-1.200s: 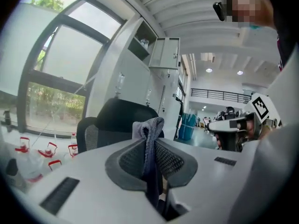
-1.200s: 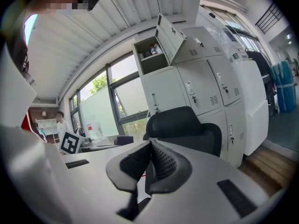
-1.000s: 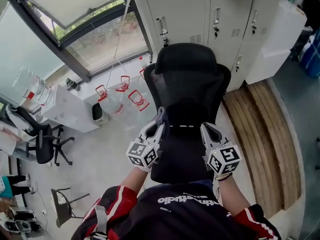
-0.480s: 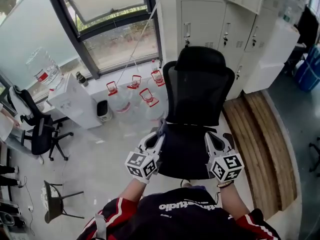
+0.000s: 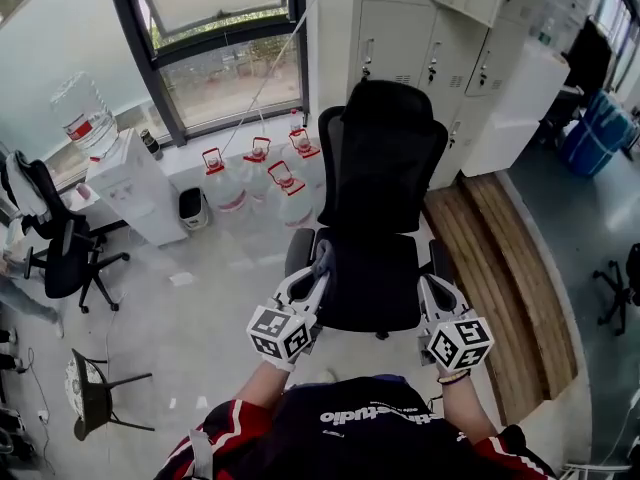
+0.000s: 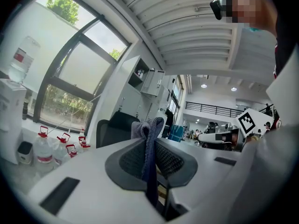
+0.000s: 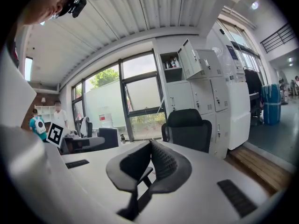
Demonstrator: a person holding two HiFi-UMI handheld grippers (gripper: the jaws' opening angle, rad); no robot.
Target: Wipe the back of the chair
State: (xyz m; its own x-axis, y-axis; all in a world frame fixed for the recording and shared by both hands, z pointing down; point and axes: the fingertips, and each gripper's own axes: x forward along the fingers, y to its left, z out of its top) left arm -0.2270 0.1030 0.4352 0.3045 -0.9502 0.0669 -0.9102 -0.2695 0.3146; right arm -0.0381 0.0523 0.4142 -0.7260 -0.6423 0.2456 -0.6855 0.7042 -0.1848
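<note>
— So, what's off to your left?

— Far left, a cooler [image 5: 128, 186] stands by the window [image 5: 225, 63], with jugs [image 5: 262, 176] on the floor beside it.

— And your left gripper [image 5: 318, 266]?

— I have it clamped on a cloth [image 6: 150, 153]. The grey fabric is pinched between the pads, and a fold of it pokes up past the tips. I hold it low, close to my body.

— Where's the chair [image 5: 385, 168]?

— Straight ahead, facing me, standing on the floor in front of the lockers [image 5: 440, 18]. From my head camera, its seat [image 5: 375, 283] shows between my two grippers. The back [image 5: 388, 158] rises beyond the seat, well apart from the cloth. Nothing of mine touches it.

— Your right gripper [image 7: 150, 147]?

— Its jaws are pressed together at the tips, with nothing between them. It points toward the chair, level with the left one, and is also apart from it.

— Anything further right?

— A wooden step [image 5: 505, 268] runs along the floor past the chair, below the lockers.
</note>
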